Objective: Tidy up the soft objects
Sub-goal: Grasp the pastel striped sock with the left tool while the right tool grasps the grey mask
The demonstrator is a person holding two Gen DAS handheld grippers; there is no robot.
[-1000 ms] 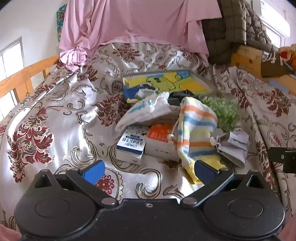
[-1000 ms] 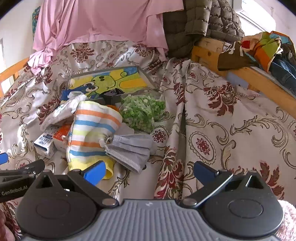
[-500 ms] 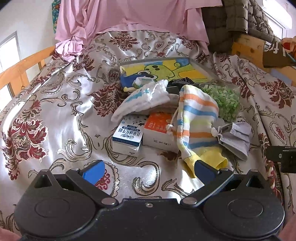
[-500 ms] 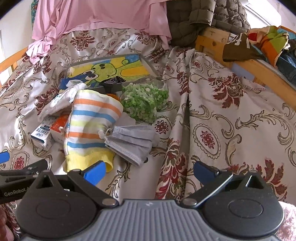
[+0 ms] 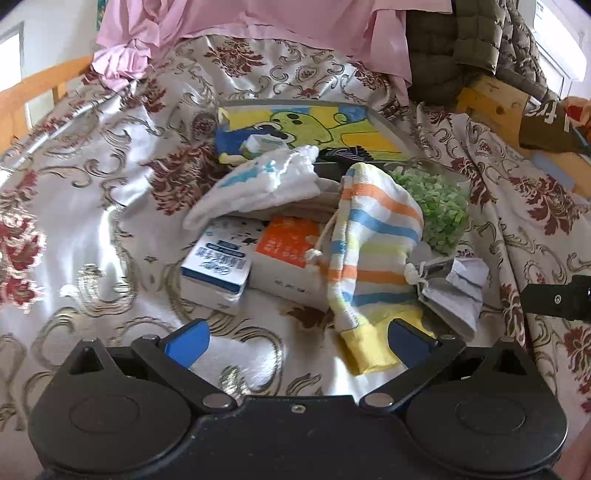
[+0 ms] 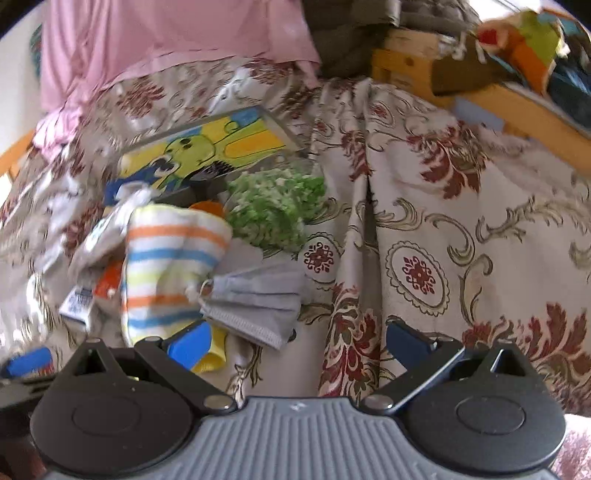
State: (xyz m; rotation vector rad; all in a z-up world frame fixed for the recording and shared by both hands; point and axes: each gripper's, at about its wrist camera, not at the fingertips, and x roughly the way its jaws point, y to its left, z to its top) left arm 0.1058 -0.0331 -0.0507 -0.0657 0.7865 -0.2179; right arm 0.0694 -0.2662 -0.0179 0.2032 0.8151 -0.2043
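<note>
- The left gripper (image 5: 297,341) is hovering low over the floral bedspread (image 5: 92,221), its blue-padded fingers spread wide with nothing between them.
- The right gripper (image 6: 297,341) is likewise gaping wide and empty; its left finger is overlapping the yellow cuff of the striped pouch (image 6: 166,266) in view, though whether it is touching cannot be told.
- The striped pouch (image 5: 373,258), a drawstring bag, is lying in the middle of the pile, draped over an orange-topped box (image 5: 286,254); what it is holding is not showing.
- A grey face mask (image 5: 454,291) is lying just beside the pouch, on its right, touching its cords.
- A white cloth with blue marks (image 5: 258,184) is resting on top of the boxes, behind the blue-and-white carton (image 5: 218,269).
- A clear container (image 5: 439,206) is sitting behind the pouch, filled with small green pieces.
- A shallow grey tray (image 5: 391,125) is lying farthest back, with a yellow cartoon picture covering its floor and a small white box (image 5: 264,142) sitting in it.
- Pink fabric (image 5: 258,22) is hanging at the head of the bed.
</note>
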